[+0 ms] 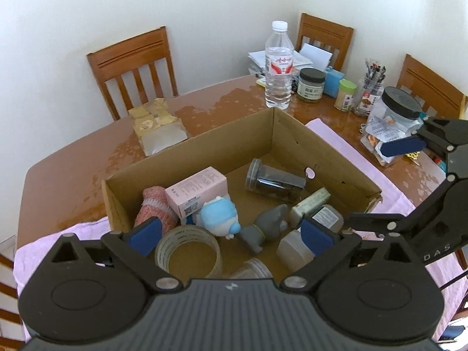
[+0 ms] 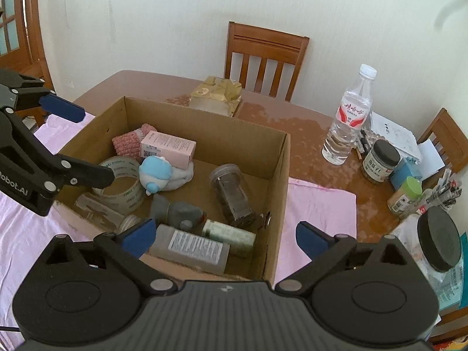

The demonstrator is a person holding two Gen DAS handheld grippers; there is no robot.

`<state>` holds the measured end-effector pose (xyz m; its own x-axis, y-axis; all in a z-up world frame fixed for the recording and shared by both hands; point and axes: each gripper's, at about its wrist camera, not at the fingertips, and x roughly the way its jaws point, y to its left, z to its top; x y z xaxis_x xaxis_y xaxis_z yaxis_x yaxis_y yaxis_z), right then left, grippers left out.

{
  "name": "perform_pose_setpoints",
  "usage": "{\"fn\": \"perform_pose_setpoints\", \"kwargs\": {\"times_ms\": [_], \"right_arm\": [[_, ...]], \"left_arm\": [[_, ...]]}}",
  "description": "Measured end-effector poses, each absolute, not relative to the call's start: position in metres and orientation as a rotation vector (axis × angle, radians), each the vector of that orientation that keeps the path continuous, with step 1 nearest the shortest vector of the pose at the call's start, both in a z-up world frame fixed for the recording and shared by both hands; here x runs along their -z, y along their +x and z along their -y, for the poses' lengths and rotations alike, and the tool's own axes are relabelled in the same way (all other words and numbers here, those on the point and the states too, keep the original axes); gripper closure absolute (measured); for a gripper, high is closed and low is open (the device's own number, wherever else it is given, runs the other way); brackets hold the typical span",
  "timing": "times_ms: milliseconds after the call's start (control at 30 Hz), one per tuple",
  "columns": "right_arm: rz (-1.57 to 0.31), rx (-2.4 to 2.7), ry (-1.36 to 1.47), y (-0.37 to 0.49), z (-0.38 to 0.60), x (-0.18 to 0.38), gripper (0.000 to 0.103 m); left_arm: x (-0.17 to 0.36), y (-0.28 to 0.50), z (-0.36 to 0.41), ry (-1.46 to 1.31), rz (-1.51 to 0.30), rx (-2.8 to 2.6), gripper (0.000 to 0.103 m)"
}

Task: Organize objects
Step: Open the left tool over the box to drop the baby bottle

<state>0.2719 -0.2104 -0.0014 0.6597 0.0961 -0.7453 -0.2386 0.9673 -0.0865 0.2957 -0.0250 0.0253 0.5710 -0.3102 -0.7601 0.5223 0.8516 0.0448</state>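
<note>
My left hand-held gripper (image 1: 231, 235) is matte black plastic with a ribbed grey housing, round hubs on either side and silver rivets at the linkage joints. Its fingers (image 1: 145, 236) end in dark blue pads. My right hand-held gripper (image 2: 224, 237) is built the same way. White lettering runs along each black side arm.

Beyond the left gripper (image 1: 231, 235), a brown glossy counter (image 1: 73, 158) meets a plain white wall (image 1: 204, 5) in soft daylight. Wooden slat-back chairs (image 1: 134, 67) stand behind it. Far left of the right gripper (image 2: 223, 235), a wooden-framed glazed door (image 2: 14, 29) shows.
</note>
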Motion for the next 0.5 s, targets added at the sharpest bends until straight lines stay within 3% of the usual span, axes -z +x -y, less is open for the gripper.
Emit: {"fn": "perform_pose_setpoints", "kwargs": {"times_ms": [500], "right_arm": [[-0.819,-0.219,-0.108,0.215,0.240,0.024,0.000]], "left_arm": [[-0.006,0.235,0.023,0.181,-0.837,0.301,0.002]]}}
